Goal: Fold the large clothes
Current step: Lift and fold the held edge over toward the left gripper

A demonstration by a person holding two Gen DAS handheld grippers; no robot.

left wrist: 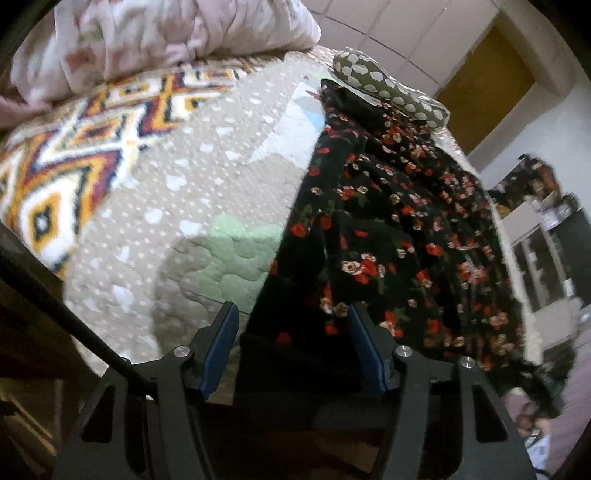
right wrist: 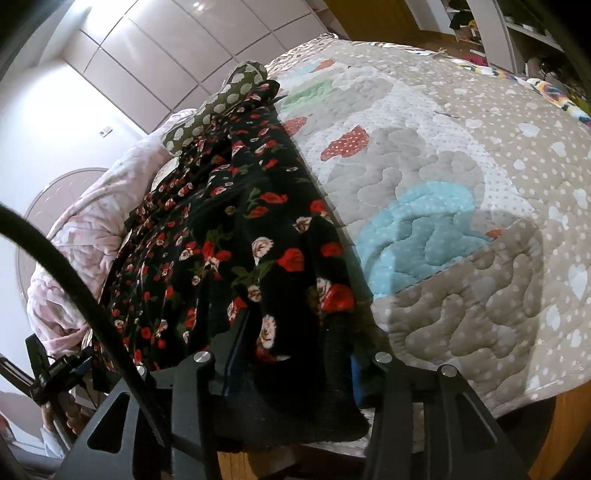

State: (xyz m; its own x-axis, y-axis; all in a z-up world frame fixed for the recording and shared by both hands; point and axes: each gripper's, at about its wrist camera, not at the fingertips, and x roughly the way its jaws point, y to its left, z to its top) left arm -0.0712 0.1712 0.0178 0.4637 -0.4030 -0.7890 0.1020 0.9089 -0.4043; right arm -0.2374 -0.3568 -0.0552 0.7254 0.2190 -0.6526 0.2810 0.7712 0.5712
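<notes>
Currently my left gripper stands wide over the near hem of the floral dress, while my right gripper has that hem bunched between its spread jaws; whether it is pinched I cannot tell. The dress lies lengthwise on the quilt, so I should grip both corners at one layer depth and lift evenly.

Floral dress lies on quilt covering bed, hem toward near edge. Spotted pillow at dress's far end, touching it. Bunched blanket behind; patterned rug-like throw left of quilt.
</notes>
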